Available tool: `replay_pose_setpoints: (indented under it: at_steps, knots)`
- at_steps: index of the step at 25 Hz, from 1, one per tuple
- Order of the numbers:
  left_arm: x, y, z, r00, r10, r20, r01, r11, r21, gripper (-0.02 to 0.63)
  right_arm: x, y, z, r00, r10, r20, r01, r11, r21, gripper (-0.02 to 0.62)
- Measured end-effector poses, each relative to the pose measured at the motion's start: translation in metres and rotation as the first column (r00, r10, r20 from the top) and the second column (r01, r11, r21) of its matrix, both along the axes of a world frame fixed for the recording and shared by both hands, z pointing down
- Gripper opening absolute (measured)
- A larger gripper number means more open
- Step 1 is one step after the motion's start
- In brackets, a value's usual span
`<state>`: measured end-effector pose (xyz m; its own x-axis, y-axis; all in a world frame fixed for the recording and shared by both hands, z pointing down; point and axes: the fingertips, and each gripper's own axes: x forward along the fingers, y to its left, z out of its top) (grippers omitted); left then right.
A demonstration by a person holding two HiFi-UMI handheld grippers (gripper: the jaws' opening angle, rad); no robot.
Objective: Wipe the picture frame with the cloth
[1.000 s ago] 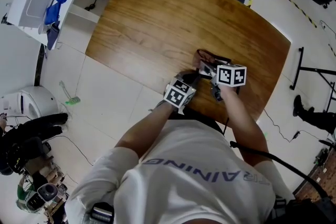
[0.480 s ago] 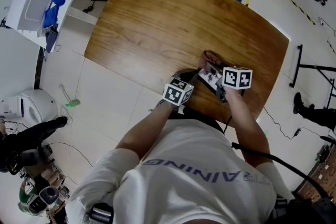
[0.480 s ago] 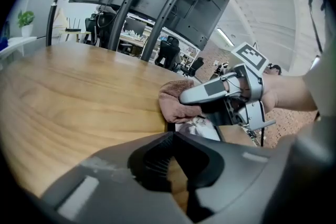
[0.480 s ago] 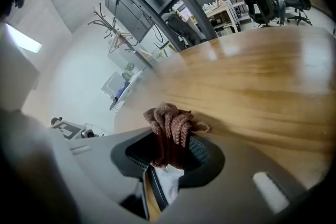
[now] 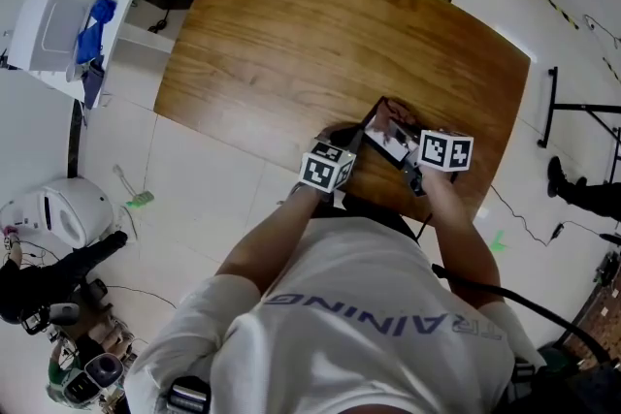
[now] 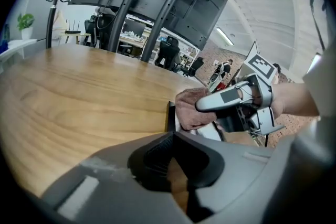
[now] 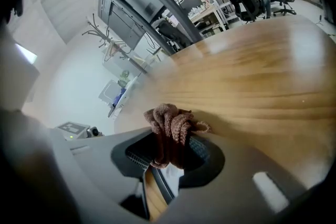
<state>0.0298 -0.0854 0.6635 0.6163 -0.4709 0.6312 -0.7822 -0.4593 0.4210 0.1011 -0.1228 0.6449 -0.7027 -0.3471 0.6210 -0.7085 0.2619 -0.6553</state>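
The picture frame [image 5: 386, 137] stands tilted up at the near right of the surface [image 5: 291, 44], with the left gripper [image 6: 170, 165] pinching its edge. It looks stiff, light and probably fragile, so that edge hold suits it. The right gripper [image 7: 168, 160] clamps the soft brown cloth [image 7: 170, 126] against the frame.

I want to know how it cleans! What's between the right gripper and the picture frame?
The brown cloth, which the right gripper pinches, sits between it and the picture frame; the left gripper view shows this.

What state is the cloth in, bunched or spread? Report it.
Bunched. The cloth is wadded into a lump between the right gripper's shut jaws, its folds bulging out above them.
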Motion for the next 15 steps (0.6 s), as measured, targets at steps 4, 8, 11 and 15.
replay_pose_setpoints:
  at_steps: [4, 8, 11, 15]
  knots:
    - [-0.001, 0.001, 0.000, 1.000, 0.009, 0.003, -0.009, 1.000, 0.002, 0.005, 0.034, 0.015, -0.001, 0.998, 0.055, -0.036, -0.055, 0.998, -0.001, 0.120]
    - [-0.001, 0.002, 0.001, 1.000, 0.017, 0.005, -0.017, 1.000, 0.005, 0.005, 0.071, 0.029, 0.000, 0.990, 0.130, -0.056, -0.130, 0.991, -0.001, 0.120]
    - [-0.002, 0.002, 0.001, 1.000, 0.018, 0.004, -0.018, 1.000, 0.006, 0.005, 0.087, 0.031, 0.000, 0.982, 0.185, -0.041, -0.185, 0.983, -0.005, 0.120]
    - [-0.003, 0.002, 0.002, 1.000, 0.022, 0.003, -0.022, 1.000, 0.005, 0.005, 0.096, 0.026, 0.000, 0.977, 0.207, -0.053, -0.207, 0.978, 0.010, 0.121]
